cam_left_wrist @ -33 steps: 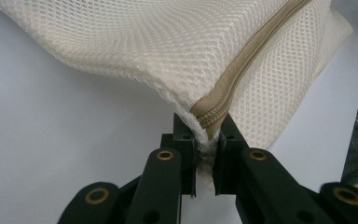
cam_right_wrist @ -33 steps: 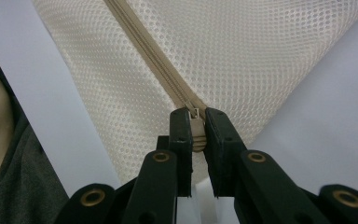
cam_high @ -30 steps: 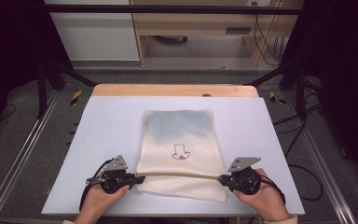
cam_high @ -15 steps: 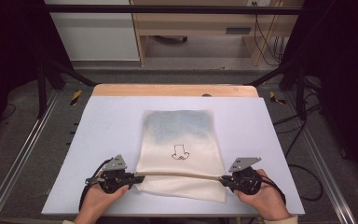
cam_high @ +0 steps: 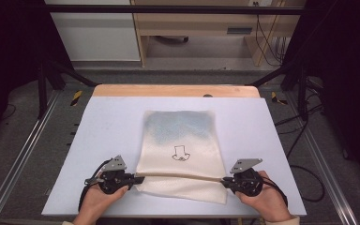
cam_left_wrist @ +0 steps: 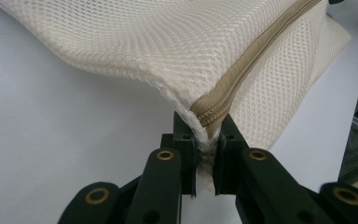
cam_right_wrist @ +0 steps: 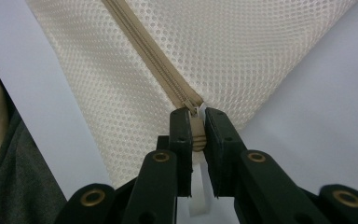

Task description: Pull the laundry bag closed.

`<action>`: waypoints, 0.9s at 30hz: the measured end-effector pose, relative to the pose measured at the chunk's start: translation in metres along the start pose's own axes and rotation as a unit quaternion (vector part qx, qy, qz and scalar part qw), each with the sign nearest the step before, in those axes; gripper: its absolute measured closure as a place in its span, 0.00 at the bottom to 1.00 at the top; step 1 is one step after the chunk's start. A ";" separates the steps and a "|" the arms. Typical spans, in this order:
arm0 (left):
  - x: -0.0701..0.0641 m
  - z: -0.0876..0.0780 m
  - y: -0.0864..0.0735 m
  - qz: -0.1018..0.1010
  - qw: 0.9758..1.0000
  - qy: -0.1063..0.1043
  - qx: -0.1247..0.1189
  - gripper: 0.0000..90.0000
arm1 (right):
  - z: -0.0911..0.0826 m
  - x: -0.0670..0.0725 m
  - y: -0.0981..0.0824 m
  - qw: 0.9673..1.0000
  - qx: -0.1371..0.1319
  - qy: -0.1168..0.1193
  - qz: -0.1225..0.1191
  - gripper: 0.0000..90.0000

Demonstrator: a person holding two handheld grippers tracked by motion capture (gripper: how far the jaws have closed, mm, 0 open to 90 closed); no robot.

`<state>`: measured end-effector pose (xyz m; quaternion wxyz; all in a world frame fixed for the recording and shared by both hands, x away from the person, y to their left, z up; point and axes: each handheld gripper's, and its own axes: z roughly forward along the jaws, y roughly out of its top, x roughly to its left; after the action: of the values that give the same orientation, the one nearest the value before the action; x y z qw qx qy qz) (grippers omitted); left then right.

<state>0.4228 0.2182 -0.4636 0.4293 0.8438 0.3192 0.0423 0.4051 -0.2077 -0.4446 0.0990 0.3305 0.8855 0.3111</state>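
Observation:
A cream mesh zip bag (cam_high: 180,140) with a small black drawing lies flat on the white table (cam_high: 108,122), with something blue-grey showing through its far half. A tan zipper (cam_high: 183,175) runs across its near end. My left gripper (cam_high: 138,178) is shut on the bag's left zipper end (cam_left_wrist: 204,135), where the tan tape meets the mesh corner. Opposite it, my right gripper (cam_high: 223,181) is shut on the zipper pull (cam_right_wrist: 195,122) at the right end. The zipper line is stretched taut and slightly raised between the two grippers.
A wooden strip (cam_high: 176,90) edges the table's far side. Beyond it stand a white cabinet (cam_high: 93,33) and a wooden bench (cam_high: 197,23). Metal rails (cam_high: 23,154) run along both sides, and cables (cam_high: 309,178) lie on the floor at right.

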 end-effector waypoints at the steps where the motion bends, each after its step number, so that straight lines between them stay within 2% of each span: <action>1: 0.000 0.000 0.000 0.000 1.000 0.000 -0.001 0.91 | 0.000 0.000 0.000 1.000 0.000 0.001 0.001 0.91; 15: -0.001 0.001 -0.001 0.001 1.000 0.000 0.007 0.91 | 0.000 0.000 -0.001 1.000 0.000 0.002 0.000 0.91; 18: 0.000 0.000 -0.002 -0.002 1.000 0.006 0.009 0.85 | -0.001 0.001 -0.001 1.000 0.002 0.001 0.002 0.90; 19: -0.001 -0.001 -0.001 -0.001 1.000 0.015 0.005 0.81 | 0.000 0.001 -0.001 1.000 0.001 0.002 0.002 0.88; 21: 0.000 -0.006 0.000 -0.008 1.000 0.030 0.006 0.59 | 0.000 0.002 -0.001 1.000 0.002 -0.006 0.003 0.69; 23: 0.000 -0.012 -0.001 -0.008 0.999 0.036 0.000 0.49 | -0.001 0.003 0.001 1.000 -0.016 -0.011 0.008 0.51; 25: 0.000 -0.019 0.000 -0.014 0.999 0.051 -0.009 0.34 | -0.003 0.005 0.007 0.999 -0.034 -0.011 0.015 0.36; 27: 0.001 -0.025 0.002 -0.013 0.998 0.063 -0.012 0.30 | -0.003 0.009 0.015 0.999 -0.043 -0.022 0.021 0.27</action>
<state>0.4160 0.2349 -0.4465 0.4191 0.8299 0.3559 0.0942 0.4052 -0.1949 -0.4325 0.1264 0.3510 0.8617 0.3438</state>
